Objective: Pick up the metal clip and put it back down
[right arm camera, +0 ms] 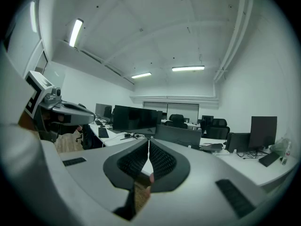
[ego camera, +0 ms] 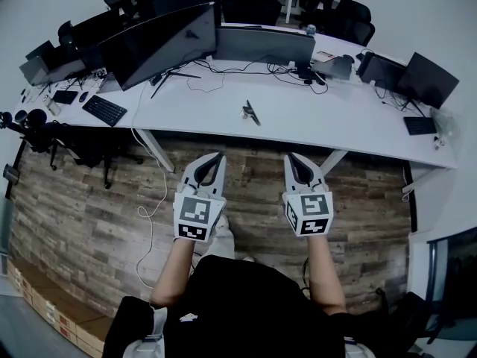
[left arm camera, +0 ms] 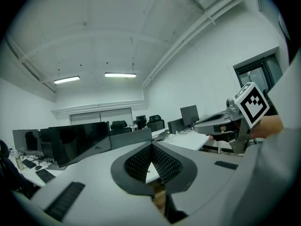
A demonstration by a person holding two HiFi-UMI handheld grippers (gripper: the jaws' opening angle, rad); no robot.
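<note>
Well ahead of both pairs of jaws, the metal clip point(ego camera: 251, 112) is lying on the bench point(ego camera: 313, 118), while the left gripper point(ego camera: 215, 156) and right gripper point(ego camera: 293, 157) are hovering closed and empty, the pickup seemingly not yet begun

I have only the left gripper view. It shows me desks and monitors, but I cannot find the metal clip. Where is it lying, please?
Observer: The head view shows it. The metal clip lies on the white table, toward its near edge and clear of the monitors.
Operator: And the other hand, does it hold anything?
Observer: No. In the right gripper view, the right gripper is shut with nothing between its jaws.
Operator: Am I over the table already?
Observer: Not yet. In the head view, the left gripper hangs above the wooden floor, short of the table edge.
</note>
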